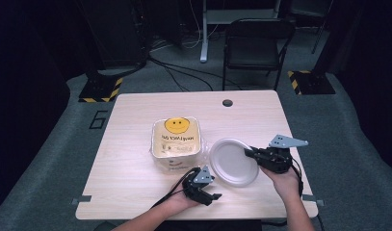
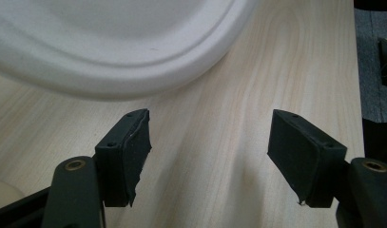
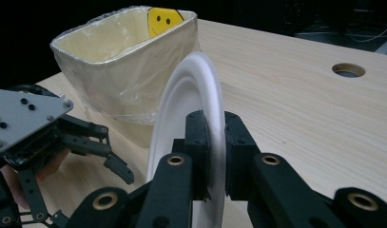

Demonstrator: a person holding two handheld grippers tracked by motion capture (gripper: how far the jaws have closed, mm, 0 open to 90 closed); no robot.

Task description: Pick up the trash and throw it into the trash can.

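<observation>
- The right gripper (image 1: pixel 250 153) is clamped on the rim of the white plate (image 1: pixel 232 161), biting its right-hand edge in the high view.
- From the right gripper view, the plate (image 3: pixel 193 128) stands on edge between the two black pads, which are pressed against both of its faces.
- The plate sits over the counter (image 1: pixel 136 178), just right of the lined bin (image 1: pixel 176 139) with the yellow smiley face, and close to touching it.
- The left gripper (image 1: pixel 210 195) is low at the near side of the counter, just below the plate's near-left edge and pointing to the right.
- In the left gripper view, its jaws look apart with bare wood between them, and nothing is gripped; the plate's rim (image 2: pixel 134 61) curves just beyond the pads, not touching them.
- The left gripper (image 3: pixel 110 166) also shows in the right gripper view, sitting beside the bin (image 3: pixel 124 80) and to the left of the plate.
- A round cable hole (image 1: pixel 227 102) lies at the far side of the counter, well apart from the plate.
</observation>
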